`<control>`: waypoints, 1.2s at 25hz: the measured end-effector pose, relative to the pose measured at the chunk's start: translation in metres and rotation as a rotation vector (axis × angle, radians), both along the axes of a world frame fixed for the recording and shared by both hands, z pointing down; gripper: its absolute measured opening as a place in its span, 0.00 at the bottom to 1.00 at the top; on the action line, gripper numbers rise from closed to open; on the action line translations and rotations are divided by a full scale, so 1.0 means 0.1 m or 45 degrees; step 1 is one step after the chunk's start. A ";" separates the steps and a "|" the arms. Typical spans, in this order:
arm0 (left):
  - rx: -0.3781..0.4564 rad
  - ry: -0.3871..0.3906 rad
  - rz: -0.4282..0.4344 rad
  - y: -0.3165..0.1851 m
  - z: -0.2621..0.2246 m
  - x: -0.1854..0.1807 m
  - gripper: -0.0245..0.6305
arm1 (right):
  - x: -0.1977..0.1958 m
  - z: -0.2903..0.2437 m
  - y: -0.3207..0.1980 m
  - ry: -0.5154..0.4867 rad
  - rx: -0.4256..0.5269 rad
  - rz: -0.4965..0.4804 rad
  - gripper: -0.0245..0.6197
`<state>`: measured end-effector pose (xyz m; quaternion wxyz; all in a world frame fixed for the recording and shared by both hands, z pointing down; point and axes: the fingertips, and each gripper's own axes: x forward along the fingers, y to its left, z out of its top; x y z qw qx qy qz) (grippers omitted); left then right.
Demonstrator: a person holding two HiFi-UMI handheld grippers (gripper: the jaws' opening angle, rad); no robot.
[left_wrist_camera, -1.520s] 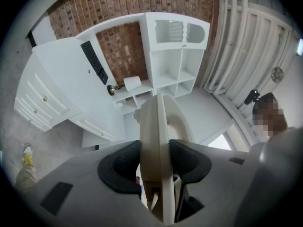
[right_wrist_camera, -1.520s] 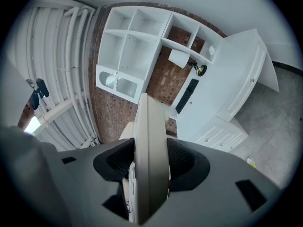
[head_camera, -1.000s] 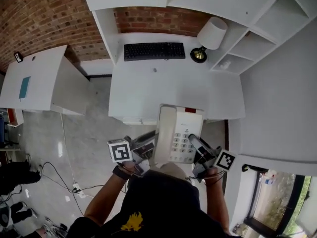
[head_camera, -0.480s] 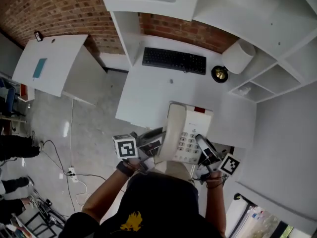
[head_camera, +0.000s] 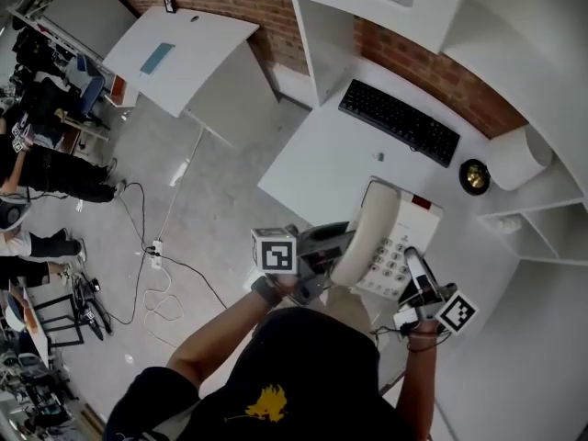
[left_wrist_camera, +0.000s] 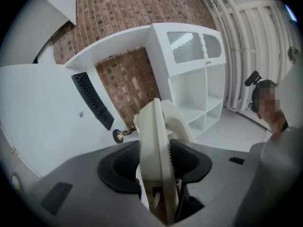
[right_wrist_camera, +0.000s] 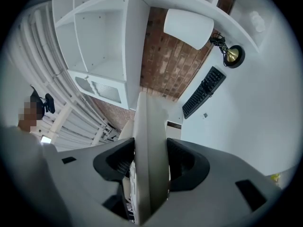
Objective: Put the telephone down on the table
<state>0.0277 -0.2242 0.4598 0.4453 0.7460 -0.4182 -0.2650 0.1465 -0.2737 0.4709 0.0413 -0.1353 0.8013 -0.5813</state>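
A cream desk telephone (head_camera: 386, 242) with its handset and keypad hangs in the air above the near edge of the white table (head_camera: 317, 168). My left gripper (head_camera: 333, 251) is shut on the phone's left side, the handset side (left_wrist_camera: 158, 164). My right gripper (head_camera: 413, 269) is shut on the phone's right edge (right_wrist_camera: 149, 160). Both gripper views show the phone edge-on, clamped between the dark pads. The phone does not touch the table.
A black keyboard (head_camera: 398, 122) lies at the back of the table, a brass-footed lamp with a white shade (head_camera: 514, 159) at its right. White shelves (head_camera: 542, 228) stand right, another white table (head_camera: 179, 53) left. Cables (head_camera: 156, 274) lie on the floor.
The head view has swung, so the table and keyboard now sit up and to the right. The phone stays held in both grippers, a little further over the table's near edge.
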 end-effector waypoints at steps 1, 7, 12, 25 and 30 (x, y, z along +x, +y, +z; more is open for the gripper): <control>-0.005 -0.002 -0.011 -0.07 0.04 0.00 0.35 | 0.00 0.05 -0.08 -0.001 -0.007 -0.009 0.36; -0.075 -0.029 -0.017 -0.53 0.37 0.00 0.35 | 0.08 0.35 -0.57 0.065 -0.032 -0.002 0.36; -0.033 -0.009 0.033 -0.50 0.28 0.09 0.35 | 0.10 0.27 -0.49 0.039 -0.029 0.006 0.36; -0.045 -0.049 -0.041 -0.46 0.47 -0.03 0.36 | -0.20 0.36 -0.56 -0.029 0.042 -0.093 0.36; -0.124 -0.066 -0.024 -0.70 1.28 -0.29 0.36 | -0.38 1.22 -0.76 0.044 -0.057 -0.052 0.36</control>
